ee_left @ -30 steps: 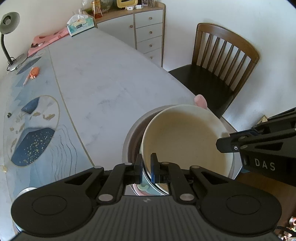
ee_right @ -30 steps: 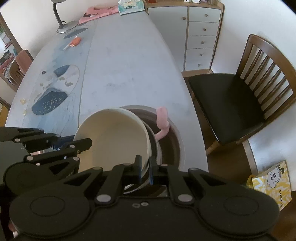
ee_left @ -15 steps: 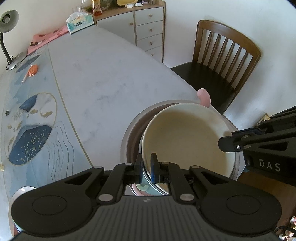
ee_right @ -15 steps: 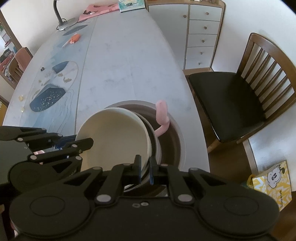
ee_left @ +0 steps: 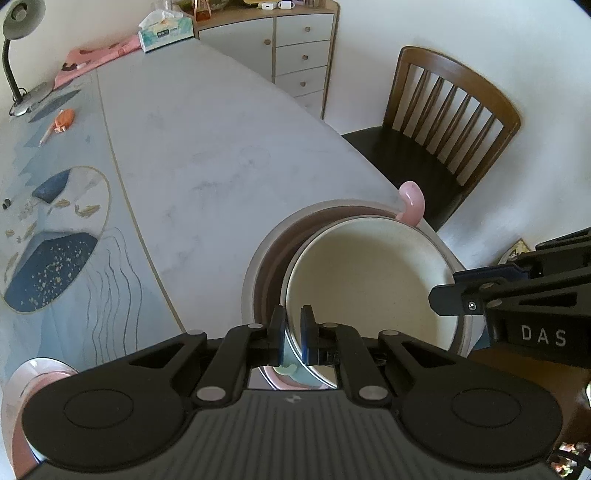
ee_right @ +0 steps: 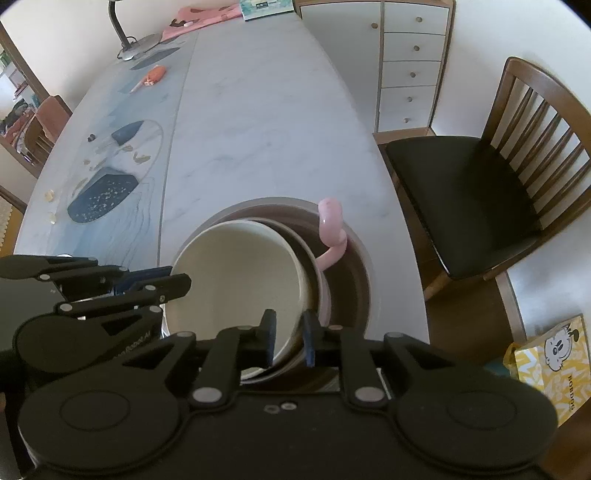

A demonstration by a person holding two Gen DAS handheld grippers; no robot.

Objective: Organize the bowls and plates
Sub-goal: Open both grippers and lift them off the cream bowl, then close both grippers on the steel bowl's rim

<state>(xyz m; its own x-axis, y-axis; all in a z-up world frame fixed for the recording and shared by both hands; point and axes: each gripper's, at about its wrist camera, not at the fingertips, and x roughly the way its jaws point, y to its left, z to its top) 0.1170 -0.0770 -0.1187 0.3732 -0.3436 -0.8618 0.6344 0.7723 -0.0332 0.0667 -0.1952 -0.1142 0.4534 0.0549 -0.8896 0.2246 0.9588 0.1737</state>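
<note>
Left hand-held gripper [ee_left: 293,334] pinching the near rim of the cream bowl [ee_left: 369,284]; right hand-held gripper [ee_right: 289,341] straddling the opposite rim, fingers spread a little and not clearly touching. Bowl nested in a stack with a pink-handled dish [ee_right: 332,236], all sitting inside a wide brown plate [ee_right: 351,273] at the near right edge of the surface [ee_left: 207,147]. Another pink plate [ee_left: 22,387] at near left. Further back, orange tool [ee_left: 64,120], lamp [ee_left: 16,55] and tissue box [ee_left: 166,31] at the far edge.
</note>
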